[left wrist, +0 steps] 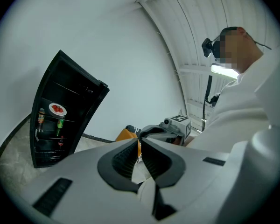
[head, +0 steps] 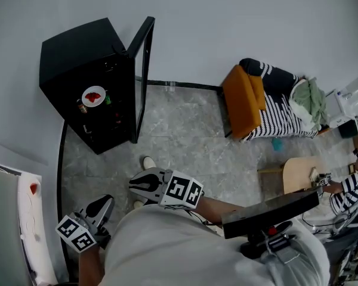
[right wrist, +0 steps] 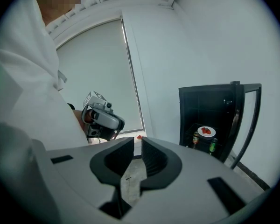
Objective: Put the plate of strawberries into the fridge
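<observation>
A white plate of strawberries [head: 93, 96] sits on a shelf inside the black fridge [head: 71, 49], whose door [head: 142, 70] stands wide open. The left gripper view shows the plate [left wrist: 58, 109] far off at left, and the right gripper view shows the plate [right wrist: 206, 131] far off at right. Both grippers hang close to the person's body, well away from the fridge. My left gripper [head: 108, 199] has its jaws together with nothing in them [left wrist: 140, 142]. My right gripper [head: 132, 186] is a little open and empty [right wrist: 137, 141].
Bottles and cans [right wrist: 196, 138] stand on the fridge shelf below the plate. An orange chair [head: 241, 100] with striped cloth stands at right. A round wooden table [head: 298, 171] and a seated person [head: 353, 189] are at far right. A white counter [head: 33, 225] runs along the left.
</observation>
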Demonstrator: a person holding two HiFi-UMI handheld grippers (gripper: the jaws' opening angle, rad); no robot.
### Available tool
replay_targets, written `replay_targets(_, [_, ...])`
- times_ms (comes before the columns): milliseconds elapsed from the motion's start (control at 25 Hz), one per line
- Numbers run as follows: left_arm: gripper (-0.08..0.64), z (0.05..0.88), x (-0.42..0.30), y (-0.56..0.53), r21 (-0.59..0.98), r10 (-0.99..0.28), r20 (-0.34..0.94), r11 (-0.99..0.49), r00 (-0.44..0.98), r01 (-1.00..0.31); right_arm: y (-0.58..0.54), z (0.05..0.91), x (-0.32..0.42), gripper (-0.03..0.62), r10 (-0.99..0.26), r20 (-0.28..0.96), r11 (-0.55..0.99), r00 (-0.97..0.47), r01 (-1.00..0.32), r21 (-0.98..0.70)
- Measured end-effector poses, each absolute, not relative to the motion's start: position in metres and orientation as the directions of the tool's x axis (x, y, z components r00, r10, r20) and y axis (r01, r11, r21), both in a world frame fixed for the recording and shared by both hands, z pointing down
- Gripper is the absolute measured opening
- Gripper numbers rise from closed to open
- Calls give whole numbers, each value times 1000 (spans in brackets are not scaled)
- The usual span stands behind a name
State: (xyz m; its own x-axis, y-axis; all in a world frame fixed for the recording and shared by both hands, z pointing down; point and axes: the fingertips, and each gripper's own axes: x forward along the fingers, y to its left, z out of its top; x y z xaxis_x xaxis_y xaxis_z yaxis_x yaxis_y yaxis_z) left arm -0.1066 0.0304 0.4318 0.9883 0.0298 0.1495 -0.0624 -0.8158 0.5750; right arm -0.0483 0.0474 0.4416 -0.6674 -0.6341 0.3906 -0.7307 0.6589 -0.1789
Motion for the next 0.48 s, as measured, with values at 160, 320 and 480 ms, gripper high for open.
replay_targets(160, [32, 432, -105, 27, 568, 33, 155, -820, 987, -62, 44, 440, -47, 61, -636, 392, 658, -665, -733, -176])
replay_targets(320, [32, 433, -105, 23, 569, 26, 155, -820, 988, -68, 40, 440, -47, 61, -637, 394, 657, -663, -734, -171])
replay_targets(480, [32, 433, -108, 19, 570, 17, 156, -818, 988, -76, 38, 440, -48, 61, -634, 398, 660, -663, -732, -168])
